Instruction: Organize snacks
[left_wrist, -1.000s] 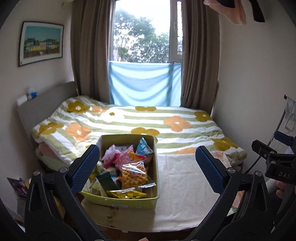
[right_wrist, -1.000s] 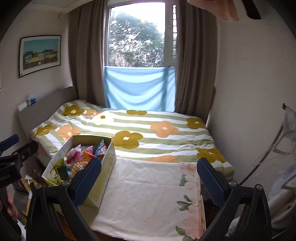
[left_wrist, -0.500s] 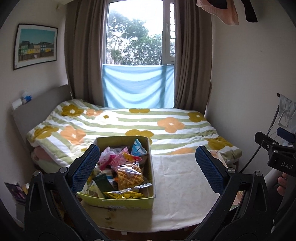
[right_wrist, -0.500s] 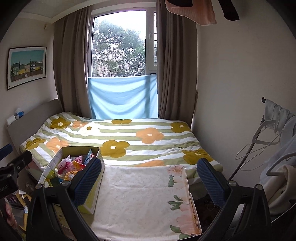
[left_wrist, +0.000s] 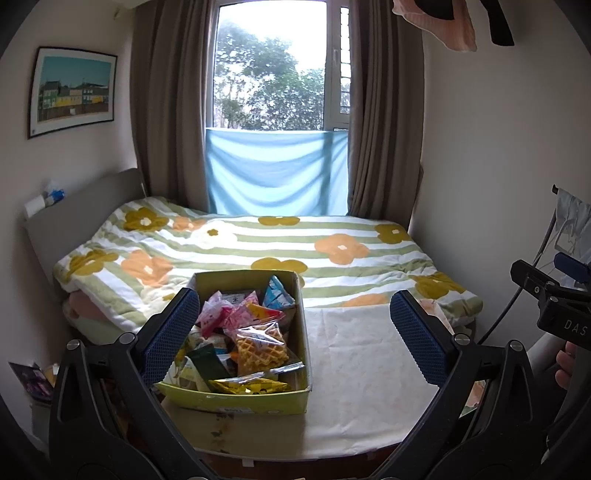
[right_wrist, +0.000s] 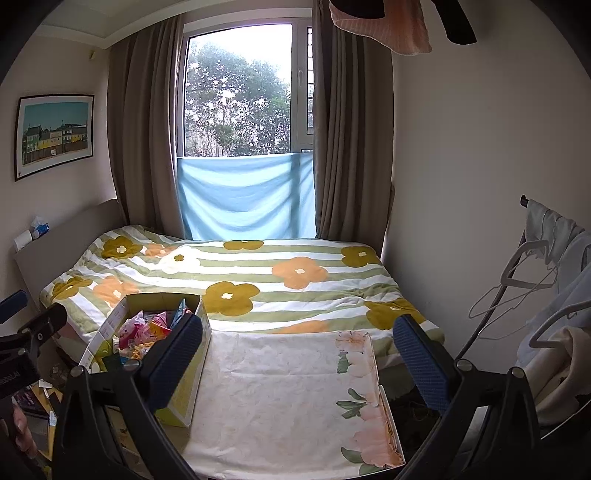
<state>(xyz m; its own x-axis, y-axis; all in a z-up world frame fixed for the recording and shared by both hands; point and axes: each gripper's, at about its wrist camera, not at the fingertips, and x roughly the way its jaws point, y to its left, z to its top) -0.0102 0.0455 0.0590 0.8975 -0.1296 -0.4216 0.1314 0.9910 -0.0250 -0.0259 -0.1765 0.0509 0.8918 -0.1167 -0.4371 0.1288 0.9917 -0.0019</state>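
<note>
A yellow-green cardboard box (left_wrist: 258, 400) full of snack packets stands at the left of a cloth-covered table (left_wrist: 362, 387). A waffle packet (left_wrist: 262, 347) lies on top, with pink packets (left_wrist: 236, 314) behind it. My left gripper (left_wrist: 295, 336) is open and empty, held back from the box and above the table's near edge. My right gripper (right_wrist: 299, 354) is open and empty, to the right of the box (right_wrist: 184, 391), over the cloth (right_wrist: 288, 398). The right gripper also shows at the right edge of the left wrist view (left_wrist: 554, 295).
A bed with a flowered striped duvet (left_wrist: 280, 247) lies behind the table. A window with brown curtains and a blue cloth (left_wrist: 277, 173) is at the back. Hangers and clothes (right_wrist: 546, 295) hang at the right. The headboard (left_wrist: 81, 206) is at the left.
Both grippers have pulled back and tilted upward, so more of the window and ceiling shows. The box and snacks have not moved. Both grippers stay open.
</note>
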